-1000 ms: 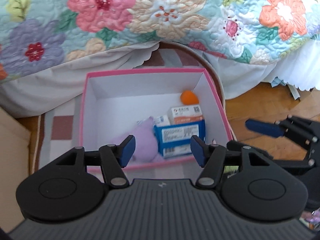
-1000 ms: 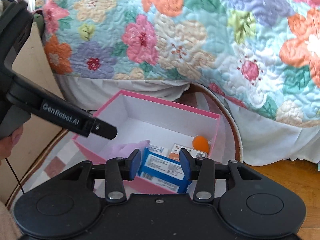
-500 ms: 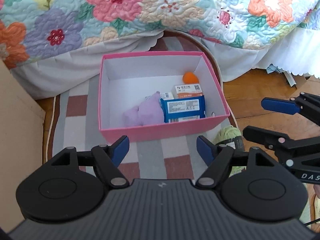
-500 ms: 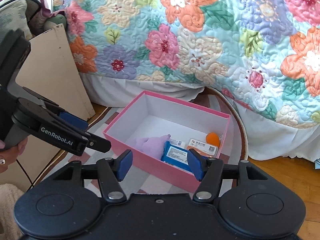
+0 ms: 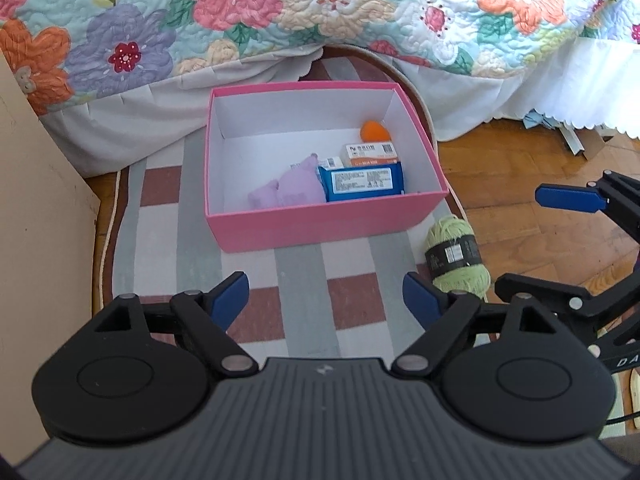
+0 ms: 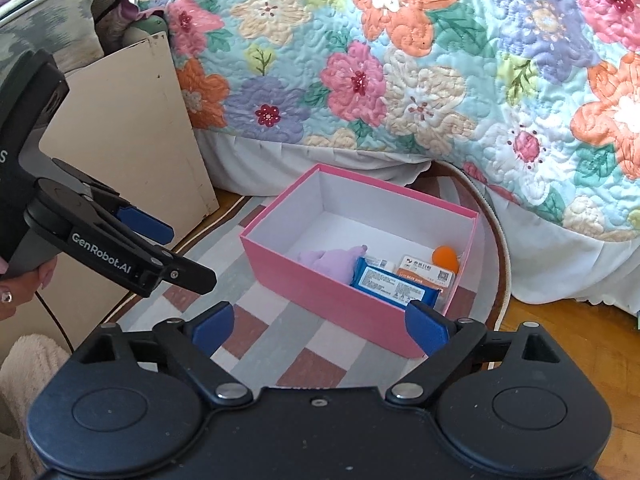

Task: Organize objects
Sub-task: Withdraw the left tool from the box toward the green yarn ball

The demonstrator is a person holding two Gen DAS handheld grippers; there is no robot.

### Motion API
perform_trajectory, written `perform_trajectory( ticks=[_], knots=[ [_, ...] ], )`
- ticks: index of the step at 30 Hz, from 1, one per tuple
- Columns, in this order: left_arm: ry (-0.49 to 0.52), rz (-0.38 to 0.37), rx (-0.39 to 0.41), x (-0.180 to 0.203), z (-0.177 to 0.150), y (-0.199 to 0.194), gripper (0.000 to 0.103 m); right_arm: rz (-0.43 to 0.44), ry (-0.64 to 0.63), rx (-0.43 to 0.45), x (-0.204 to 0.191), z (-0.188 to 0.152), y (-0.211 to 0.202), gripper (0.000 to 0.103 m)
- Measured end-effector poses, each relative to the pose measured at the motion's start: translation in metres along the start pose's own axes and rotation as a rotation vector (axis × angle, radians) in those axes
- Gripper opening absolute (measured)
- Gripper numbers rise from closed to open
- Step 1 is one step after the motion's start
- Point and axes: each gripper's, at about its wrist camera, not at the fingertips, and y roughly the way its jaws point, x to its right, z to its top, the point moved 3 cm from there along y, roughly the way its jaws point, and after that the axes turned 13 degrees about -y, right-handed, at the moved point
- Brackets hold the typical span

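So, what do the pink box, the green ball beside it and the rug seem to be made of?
The pink box looks like cardboard: thin stiff walls, matte pink outside, plain white inside. The green ball is probably yarn, with wound fuzzy strands and a dark paper-like band. The rug seems woven fabric, flat and checked, with a corded edge.

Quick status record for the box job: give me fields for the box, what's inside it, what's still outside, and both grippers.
box: pink box, open top, on the striped rug
inside: blue packet, orange-and-white carton, purple soft item, orange ball
outside: green yarn skein on the rug by the box's right corner
left gripper: jaws opening, nothing between them
right gripper: jaws opening, nothing between them
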Motion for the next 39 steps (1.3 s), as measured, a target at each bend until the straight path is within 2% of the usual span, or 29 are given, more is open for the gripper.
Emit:
perform_trajectory(
  ticks=[7,11,17,23,30,39],
  knots=[
    [0.016,-0.019,-0.008,0.005,-0.013,-0.005,0.092,-0.011,-0.012,0.001,-0.007,-0.004,-0.01,0.098],
    [0.032,-0.024,-0.008,0.006,-0.019,-0.006,0.092,-0.024,-0.032,-0.002,-0.012,-0.009,-0.014,0.099],
    [0.002,0.002,-0.024,-0.002,-0.025,0.003,0.093,-0.01,-0.07,0.002,-0.024,-0.018,-0.013,0.1],
    [-0.025,-0.009,-0.039,-0.005,-0.034,0.014,0.093,0.008,-0.092,-0.026,-0.03,-0.025,-0.007,0.102],
    [0.037,-0.026,0.027,0.01,-0.044,0.016,0.096,0.023,-0.051,-0.067,-0.026,-0.038,0.002,0.103],
    [0.049,-0.05,0.007,0.03,-0.055,0.035,0.096,0.004,0.014,-0.102,-0.01,-0.067,0.002,0.103]
  ],
)
